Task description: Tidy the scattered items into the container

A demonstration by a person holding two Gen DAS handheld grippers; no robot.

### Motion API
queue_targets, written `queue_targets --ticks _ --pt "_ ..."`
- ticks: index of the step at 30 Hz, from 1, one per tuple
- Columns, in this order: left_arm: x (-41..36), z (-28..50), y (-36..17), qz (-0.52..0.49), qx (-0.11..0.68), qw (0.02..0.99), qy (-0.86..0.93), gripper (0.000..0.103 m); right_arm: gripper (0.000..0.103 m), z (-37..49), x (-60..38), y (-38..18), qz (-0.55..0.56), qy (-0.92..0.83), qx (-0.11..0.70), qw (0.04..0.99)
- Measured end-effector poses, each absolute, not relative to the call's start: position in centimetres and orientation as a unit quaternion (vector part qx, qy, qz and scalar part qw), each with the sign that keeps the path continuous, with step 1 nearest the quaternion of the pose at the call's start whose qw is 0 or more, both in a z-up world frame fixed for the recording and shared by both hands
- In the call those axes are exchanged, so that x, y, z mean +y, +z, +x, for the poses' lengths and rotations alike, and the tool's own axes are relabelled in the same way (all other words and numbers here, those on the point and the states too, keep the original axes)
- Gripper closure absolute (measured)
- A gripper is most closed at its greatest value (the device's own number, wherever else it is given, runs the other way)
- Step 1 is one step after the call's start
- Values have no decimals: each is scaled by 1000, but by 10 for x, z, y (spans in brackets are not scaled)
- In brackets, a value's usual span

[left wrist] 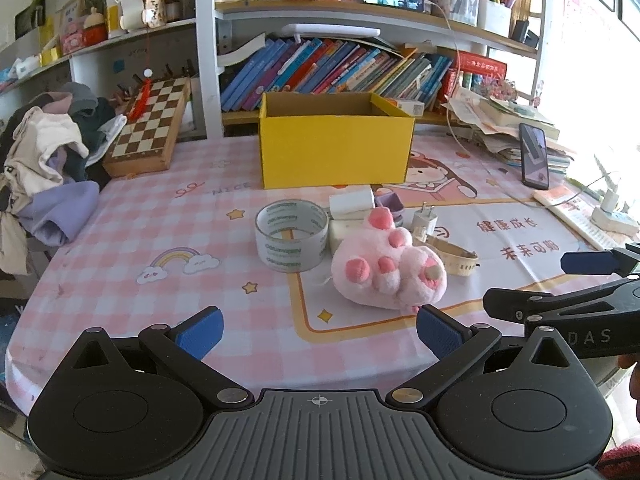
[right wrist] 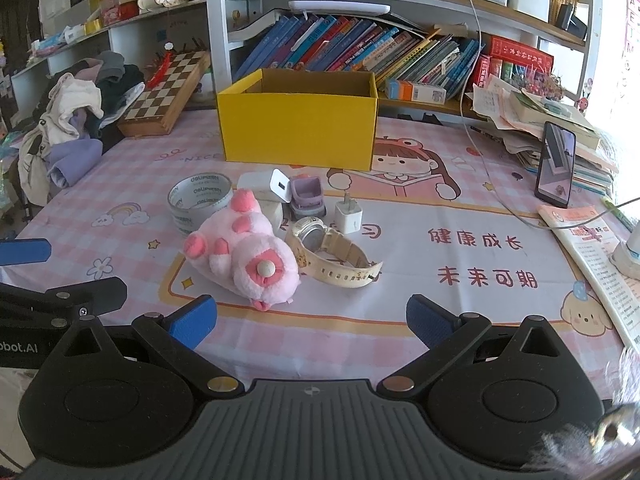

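Pink plush, soft and light: in the left wrist view the plush paw toy (left wrist: 388, 264) is lying just right of frame centre on the checked tablecloth (left wrist: 160, 216), touching the tape roll (left wrist: 291, 234) on its left and hiding part of the watch (left wrist: 456, 258) on its right; the yellow box (left wrist: 336, 140) is standing open well behind, upper centre. The left gripper (left wrist: 318, 334) is hanging released at the bottom edge, jaws spread wide and holding nothing, the toy lying just ahead of it. In the right wrist view the toy is sitting left of centre, the cream watch (right wrist: 332, 254) touching its right side, with a white charger plug (right wrist: 348, 216), a white adapter block (right wrist: 266, 186) and a small lilac toy (right wrist: 306, 196) clustered behind; the box (right wrist: 298, 120) is occupying the upper centre. The right gripper (right wrist: 312, 324) is likewise spread, gripping nothing. Handling, judged: the plush is likely compressing under the pads, so a pinch across its thick body should be holding; the watch strap is flexible and slick, the tape rigid, best taken across its wall.
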State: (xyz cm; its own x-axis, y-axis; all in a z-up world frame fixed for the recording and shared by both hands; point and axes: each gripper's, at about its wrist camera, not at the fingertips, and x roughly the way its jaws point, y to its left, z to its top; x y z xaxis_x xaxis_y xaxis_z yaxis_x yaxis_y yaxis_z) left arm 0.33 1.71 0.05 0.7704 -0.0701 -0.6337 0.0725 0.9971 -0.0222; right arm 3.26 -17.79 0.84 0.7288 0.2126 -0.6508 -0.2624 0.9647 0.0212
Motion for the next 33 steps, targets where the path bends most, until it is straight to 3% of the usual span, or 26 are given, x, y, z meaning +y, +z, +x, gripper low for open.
queue_targets --ticks 33 --pt "14 5 3 5 329 943 -38 0 2 50 -181 6 -21 138 344 929"
